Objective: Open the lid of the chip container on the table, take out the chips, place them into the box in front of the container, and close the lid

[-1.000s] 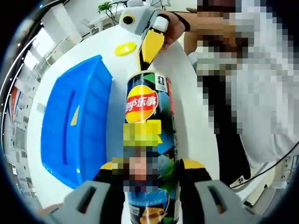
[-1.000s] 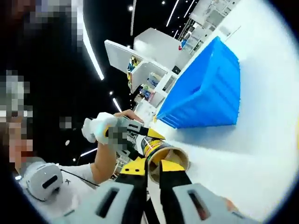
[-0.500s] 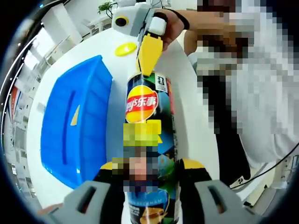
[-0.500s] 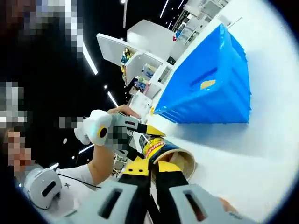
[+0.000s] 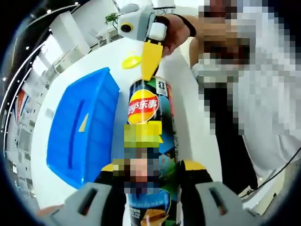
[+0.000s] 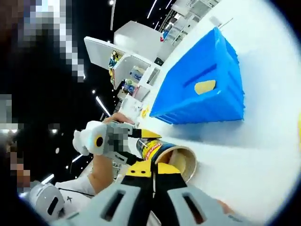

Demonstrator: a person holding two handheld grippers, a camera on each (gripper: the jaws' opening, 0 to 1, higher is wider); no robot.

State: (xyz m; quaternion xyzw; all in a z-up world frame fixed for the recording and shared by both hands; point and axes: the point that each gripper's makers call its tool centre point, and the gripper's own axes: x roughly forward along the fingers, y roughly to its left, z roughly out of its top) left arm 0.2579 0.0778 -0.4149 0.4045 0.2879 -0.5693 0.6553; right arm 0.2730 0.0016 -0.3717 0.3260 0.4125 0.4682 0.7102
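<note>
The dark chip can with its yellow logo lies gripped between the jaws of my left gripper, its open mouth pointing away. My right gripper comes in from above, its yellow jaws pressed together at the can's rim. In the right gripper view those jaws stand shut just left of the can's open mouth; I see nothing between their tips. The left gripper holds the can from behind. A blue box holds one chip, also visible as a chip in the box.
The yellow lid lies on the white table beyond the can. A person stands at the right of the left gripper view. White shelves stand behind the table.
The right gripper's tips have shifted from inside the can's mouth to its rim and left side. Both cameras tilted a little. The left gripper still holds the can.
</note>
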